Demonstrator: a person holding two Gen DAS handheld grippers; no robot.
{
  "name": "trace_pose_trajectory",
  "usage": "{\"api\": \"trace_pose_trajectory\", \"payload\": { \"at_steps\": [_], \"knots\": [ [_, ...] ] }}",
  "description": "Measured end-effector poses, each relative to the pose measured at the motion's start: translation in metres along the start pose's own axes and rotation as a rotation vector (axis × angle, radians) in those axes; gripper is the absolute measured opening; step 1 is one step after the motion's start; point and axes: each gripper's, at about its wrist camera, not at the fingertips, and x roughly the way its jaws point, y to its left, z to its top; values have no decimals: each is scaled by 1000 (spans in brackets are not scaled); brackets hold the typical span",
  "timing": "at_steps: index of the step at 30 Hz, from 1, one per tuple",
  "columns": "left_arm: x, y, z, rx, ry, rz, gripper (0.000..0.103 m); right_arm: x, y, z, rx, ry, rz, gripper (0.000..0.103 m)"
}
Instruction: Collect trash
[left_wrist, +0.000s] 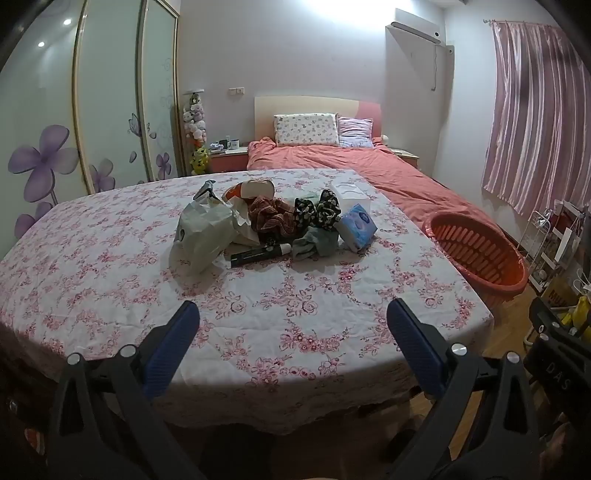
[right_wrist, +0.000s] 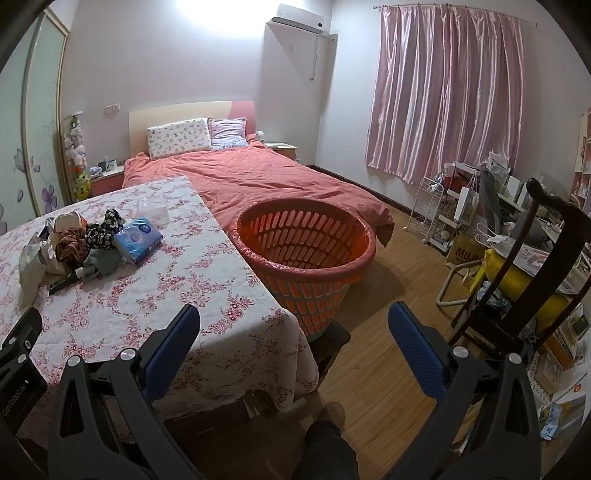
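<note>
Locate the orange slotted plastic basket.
The orange slotted plastic basket stands off the right edge of the floral-clothed table, in front of the foot of the pink-covered bed; the left wrist view shows it at far right.

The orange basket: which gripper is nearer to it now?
Right. The right gripper points just below the orange basket; the left gripper faces the table, basket off to its right.

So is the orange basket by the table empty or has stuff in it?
Empty: the basket shows only bare slotted walls inside, though its bottom is hidden.
</note>
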Motion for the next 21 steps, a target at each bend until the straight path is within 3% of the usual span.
{"api": "trace_pose_trajectory", "payload": {
  "at_steps": [21],
  "knots": [
    [1,0,0,-2,1,-3,99,-1,1,0,-1,2,-1,101]
  ]
}}
